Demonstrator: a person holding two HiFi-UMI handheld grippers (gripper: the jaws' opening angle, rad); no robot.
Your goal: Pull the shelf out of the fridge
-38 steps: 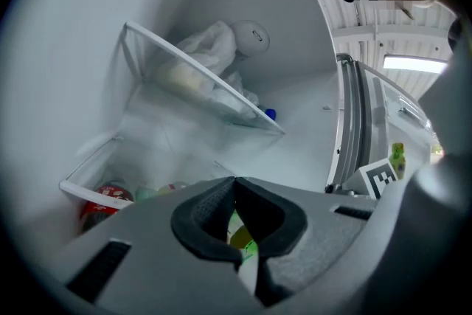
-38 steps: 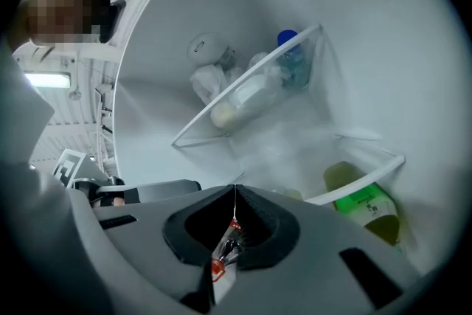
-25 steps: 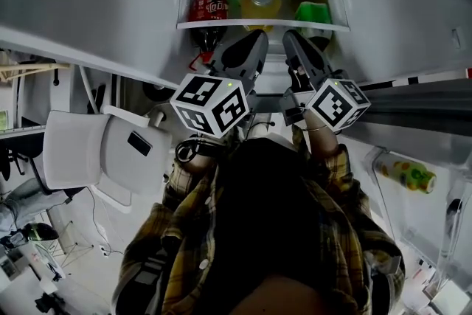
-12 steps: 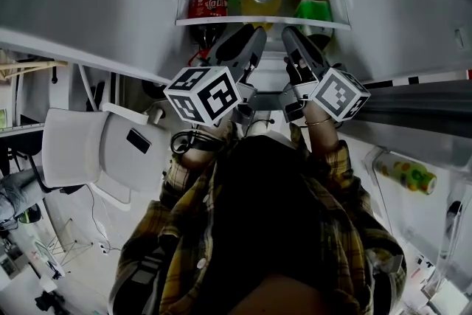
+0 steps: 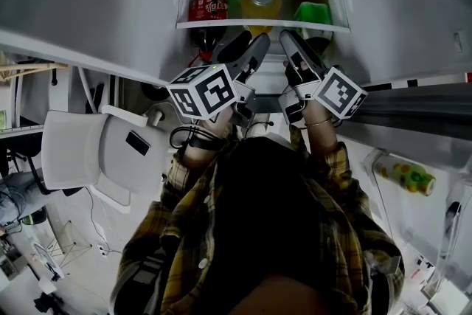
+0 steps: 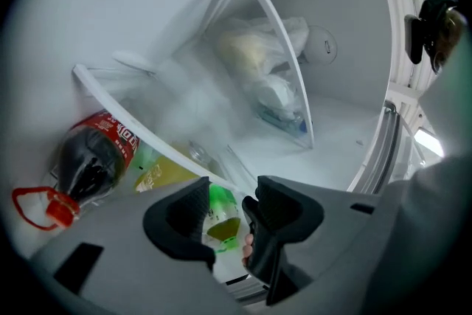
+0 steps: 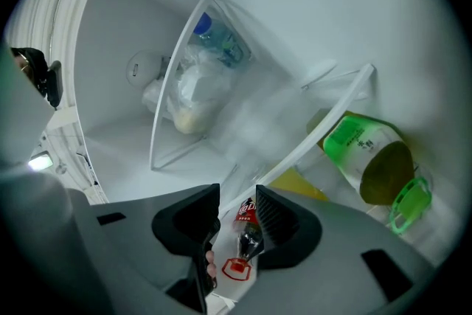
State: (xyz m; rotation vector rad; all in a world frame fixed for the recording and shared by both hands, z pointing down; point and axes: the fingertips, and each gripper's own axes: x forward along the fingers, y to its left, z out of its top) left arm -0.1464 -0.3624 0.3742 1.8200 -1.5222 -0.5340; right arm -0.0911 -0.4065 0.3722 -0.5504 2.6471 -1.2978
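Observation:
The fridge's glass shelf [image 5: 258, 24] has a white front edge and is seen from below, with a cola bottle [image 5: 208, 7], a yellow bottle [image 5: 261, 2] and a green bottle [image 5: 313, 11] on it. My left gripper [image 5: 249, 40] and right gripper [image 5: 293, 40] point at that edge side by side. Both sets of jaws have just been opening. In the left gripper view the shelf edge [image 6: 133, 118] runs down to the gap of the left gripper [image 6: 228, 206], untouched by the pads. In the right gripper view the edge [image 7: 317, 133] likewise meets the open right gripper [image 7: 237, 214].
Higher in the fridge, another glass shelf carries bagged food [image 6: 258, 70]. A white chair [image 5: 96, 151] stands at the left. The open fridge door at the right holds a bottle [image 5: 402, 173] in its rack. The person's plaid sleeves fill the lower middle.
Both grippers' jaws have spread apart at the shelf edge. The left gripper has sunk a little and rolled; the right has rolled slightly in place.

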